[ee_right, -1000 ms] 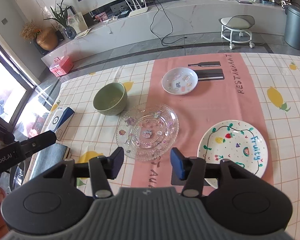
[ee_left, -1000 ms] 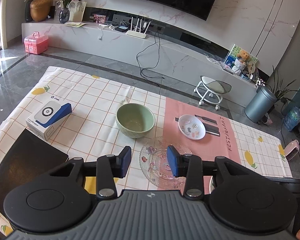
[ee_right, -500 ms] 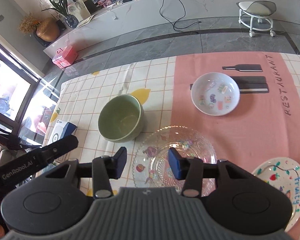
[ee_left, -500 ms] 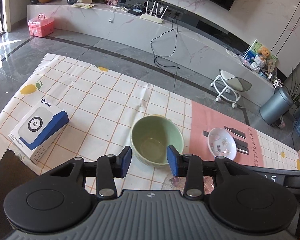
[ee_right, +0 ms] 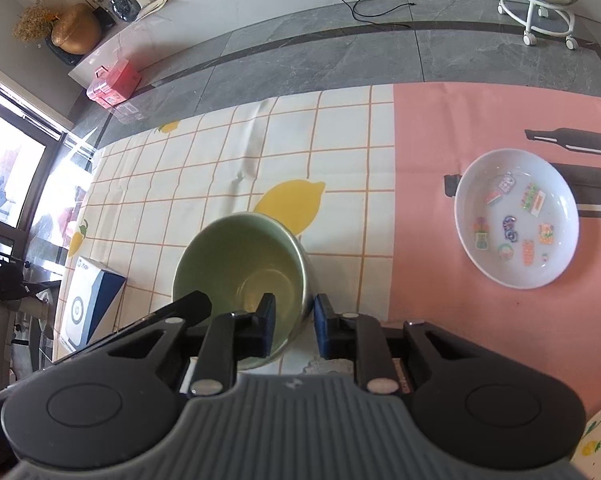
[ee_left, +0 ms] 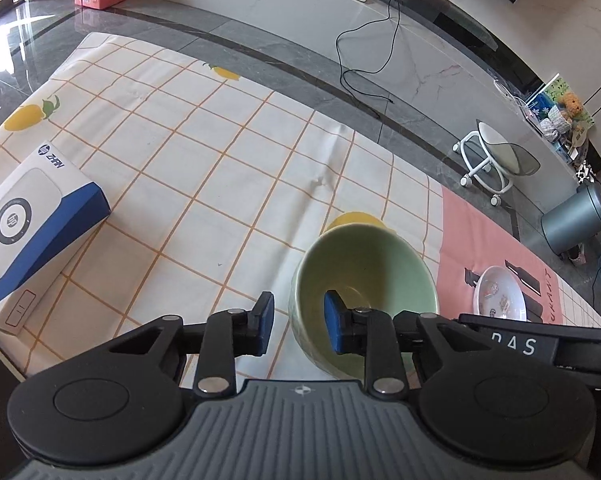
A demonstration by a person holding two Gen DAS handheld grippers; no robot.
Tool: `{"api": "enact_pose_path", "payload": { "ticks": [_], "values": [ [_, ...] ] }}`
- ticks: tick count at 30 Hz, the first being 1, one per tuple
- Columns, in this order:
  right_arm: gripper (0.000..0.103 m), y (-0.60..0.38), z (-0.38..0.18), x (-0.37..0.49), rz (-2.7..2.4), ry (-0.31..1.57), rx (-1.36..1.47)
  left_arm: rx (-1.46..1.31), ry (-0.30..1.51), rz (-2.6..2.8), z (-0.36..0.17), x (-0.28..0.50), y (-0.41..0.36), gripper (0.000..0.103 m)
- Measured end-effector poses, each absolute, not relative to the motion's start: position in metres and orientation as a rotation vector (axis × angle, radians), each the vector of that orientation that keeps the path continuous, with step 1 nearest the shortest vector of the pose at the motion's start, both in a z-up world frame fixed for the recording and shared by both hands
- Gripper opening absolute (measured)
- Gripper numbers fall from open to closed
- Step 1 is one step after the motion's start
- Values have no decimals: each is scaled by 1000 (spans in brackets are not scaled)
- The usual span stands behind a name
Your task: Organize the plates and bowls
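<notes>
A pale green bowl [ee_left: 364, 264] stands upright on the checked tablecloth. My left gripper [ee_left: 299, 322] straddles its near left wall, one pad outside and one inside. The jaws are closing, with a gap left at the outer pad. My right gripper [ee_right: 293, 328] straddles the near right wall of the same bowl [ee_right: 236, 252], one pad inside and one outside. Its jaws are also closing, and the inner pad is still off the wall. A small white dish [ee_right: 516, 220] with stickers lies on the pink runner to the right. A painted plate [ee_right: 598, 448] peeks in at the lower right.
A white and blue box [ee_left: 32, 216] lies at the table's left side. The cloth's far edge [ee_left: 260, 84] drops to a grey floor with a white stool [ee_left: 496, 164] and a bin [ee_left: 576, 216]. A pale scalloped edge [ee_right: 324, 366] shows under my right gripper.
Both grippers have come forward and down from over the clear glass plate to the green bowl. Their jaws have narrowed around its rim.
</notes>
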State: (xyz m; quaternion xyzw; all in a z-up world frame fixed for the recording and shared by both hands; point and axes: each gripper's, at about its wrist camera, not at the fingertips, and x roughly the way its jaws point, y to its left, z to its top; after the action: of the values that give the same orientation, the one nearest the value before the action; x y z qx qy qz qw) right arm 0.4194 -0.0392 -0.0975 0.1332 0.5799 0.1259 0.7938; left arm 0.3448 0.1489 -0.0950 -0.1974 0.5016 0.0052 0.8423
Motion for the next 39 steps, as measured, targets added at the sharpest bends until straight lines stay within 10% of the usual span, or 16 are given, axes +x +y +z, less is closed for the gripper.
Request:
{"api": "enact_pose_path", "payload": {
  "ticks": [6, 39],
  "values": [
    [17, -35, -115, 428, 264, 1291, 273, -404, 1089, 18, -107, 352, 144, 14],
    [11, -98, 12, 228, 372, 1196, 395, -357, 935, 29, 38, 153, 92, 12]
  ]
}}
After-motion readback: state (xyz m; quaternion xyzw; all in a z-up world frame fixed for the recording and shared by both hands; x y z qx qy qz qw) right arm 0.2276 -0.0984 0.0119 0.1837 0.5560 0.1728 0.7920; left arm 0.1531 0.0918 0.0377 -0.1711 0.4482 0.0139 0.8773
